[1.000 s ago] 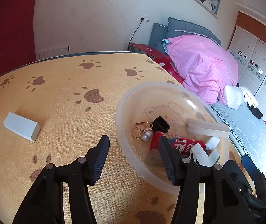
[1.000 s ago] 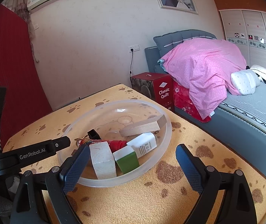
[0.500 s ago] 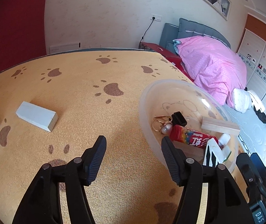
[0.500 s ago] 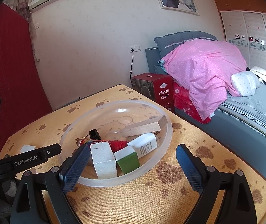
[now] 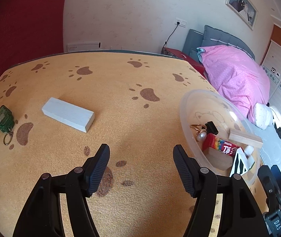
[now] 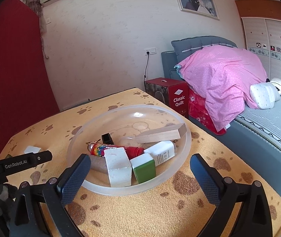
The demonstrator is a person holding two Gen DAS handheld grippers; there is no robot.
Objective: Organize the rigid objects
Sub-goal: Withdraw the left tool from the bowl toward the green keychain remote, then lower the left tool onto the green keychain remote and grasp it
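Nearest, the left tongs [image 5: 141, 165] hang open and empty over the paw-print surface [image 5: 120, 102]. The right tongs [image 6: 140, 175] also gape empty, straddling the near rim of the clear bowl [image 6: 187, 138]. Inside the bowl lie a white block [image 6: 118, 166], green tile [image 6: 143, 169], candy tube [image 6: 112, 150] and wooden plank [image 6: 162, 134]. Left of the bowl, well apart, rests a pale block [image 5: 68, 114]; farther left, a green keychain [image 5: 3, 118].
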